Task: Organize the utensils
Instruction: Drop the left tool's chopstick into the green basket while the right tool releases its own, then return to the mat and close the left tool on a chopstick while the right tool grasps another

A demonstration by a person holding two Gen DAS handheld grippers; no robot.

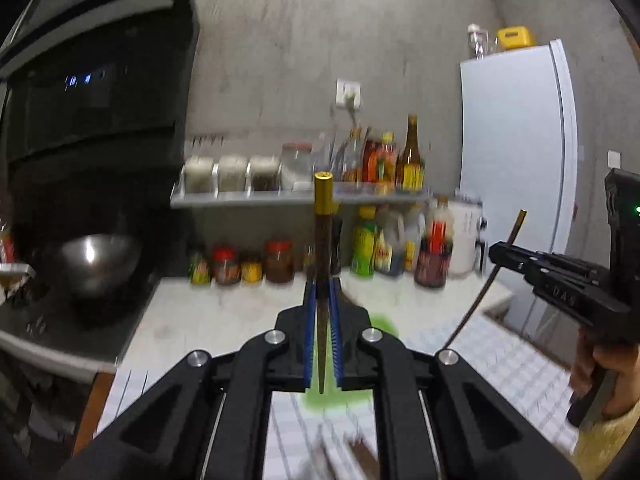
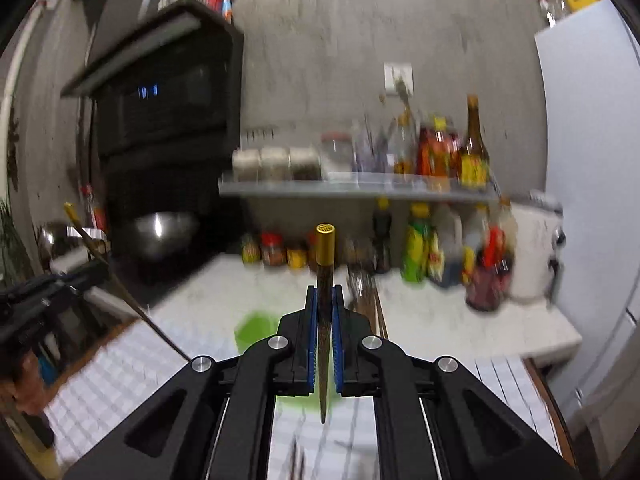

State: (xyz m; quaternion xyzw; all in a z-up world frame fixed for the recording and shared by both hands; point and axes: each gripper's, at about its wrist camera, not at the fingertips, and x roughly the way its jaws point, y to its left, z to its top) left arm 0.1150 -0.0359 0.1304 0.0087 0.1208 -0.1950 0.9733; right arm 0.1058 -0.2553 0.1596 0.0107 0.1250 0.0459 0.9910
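Gold-capped chopstick (image 1: 323,264) upright in left claw (image 1: 322,300), pads shut on its shaft; right claw (image 2: 325,308) likewise pinches a second chopstick (image 2: 325,300); both held above the checked desk (image 2: 120,368), green holder (image 2: 256,330) below. Risk: thin tapered sticks pivot or slip between pads if tilted fast.

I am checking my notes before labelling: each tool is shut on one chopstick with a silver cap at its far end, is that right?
Not quite: the caps are gold, not silver. The left wrist view shows the left tool shut on a dark chopstick with a gold cap, and the right wrist view shows the right tool shut on its chopstick, gold-capped too.
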